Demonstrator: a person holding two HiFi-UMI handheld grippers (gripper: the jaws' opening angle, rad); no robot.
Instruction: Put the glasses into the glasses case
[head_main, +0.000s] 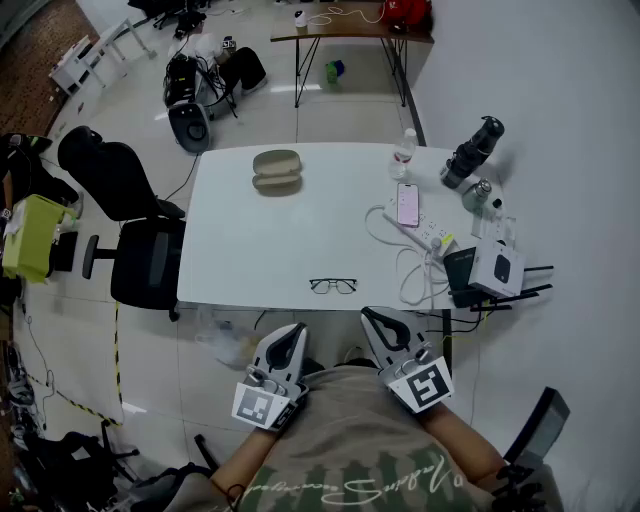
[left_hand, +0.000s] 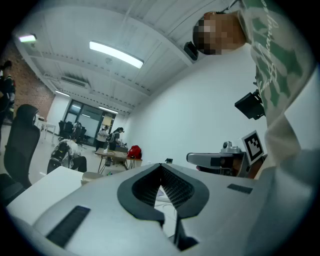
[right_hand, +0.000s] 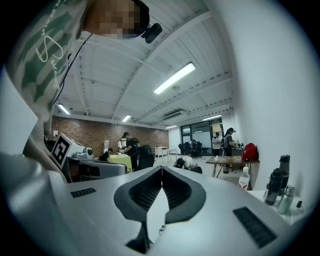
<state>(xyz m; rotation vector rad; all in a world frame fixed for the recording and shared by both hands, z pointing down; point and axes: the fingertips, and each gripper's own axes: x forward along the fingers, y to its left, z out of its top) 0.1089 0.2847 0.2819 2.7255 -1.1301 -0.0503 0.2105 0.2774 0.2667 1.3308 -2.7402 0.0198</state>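
White table (head_main: 300, 225) holds thin black-framed glasses (head_main: 333, 286) near its front edge, beige oval glasses case (head_main: 277, 170) well apart at the back; left gripper (head_main: 297, 328) and right gripper (head_main: 369, 314) hover clenched, empty.

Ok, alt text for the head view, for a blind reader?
Glasses lie near the front edge of a white table, with an open glasses case toward its far side. The left gripper and right gripper are shut and empty, short of the table.
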